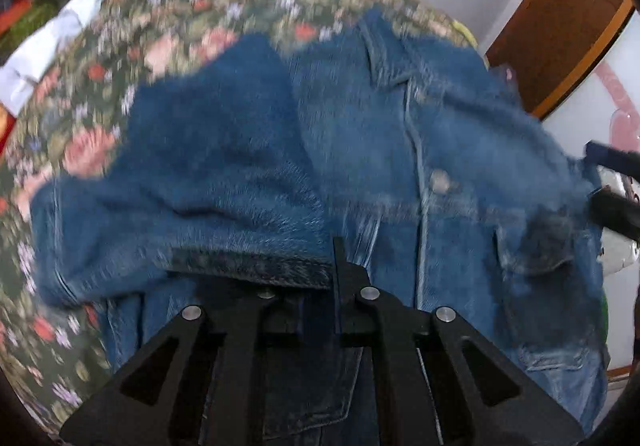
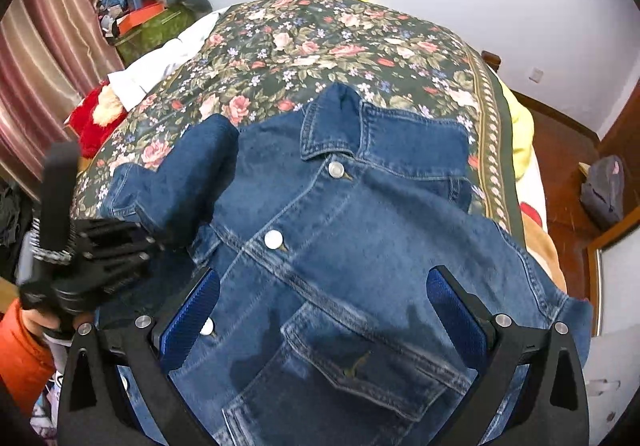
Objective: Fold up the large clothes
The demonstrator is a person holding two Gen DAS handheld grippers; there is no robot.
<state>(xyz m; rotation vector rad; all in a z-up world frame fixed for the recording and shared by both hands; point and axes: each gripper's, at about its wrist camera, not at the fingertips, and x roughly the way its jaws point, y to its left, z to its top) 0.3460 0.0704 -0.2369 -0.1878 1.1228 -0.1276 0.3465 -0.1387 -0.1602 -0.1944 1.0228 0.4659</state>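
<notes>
A blue denim jacket (image 2: 360, 238) lies front-up on a floral bedspread (image 2: 320, 41), collar toward the far side. Its left sleeve (image 2: 180, 181) is folded across the body. My left gripper (image 1: 316, 266) is shut on that sleeve's denim (image 1: 224, 181) and holds it over the jacket front (image 1: 460, 181); the view is blurred. It also shows in the right wrist view (image 2: 148, 242) at the left. My right gripper (image 2: 324, 298) is open with blue pads (image 2: 192, 318), hovering over the chest pocket (image 2: 368, 366). Its fingers (image 1: 612, 181) show at the right edge of the left wrist view.
A white pillow (image 2: 168, 61) and a red plush item (image 2: 96, 125) lie at the bed's left. A cluttered green box (image 2: 152, 29) stands by pink curtains (image 2: 44, 65). A wooden door (image 1: 560, 33) and a grey bag (image 2: 604, 189) are on the right.
</notes>
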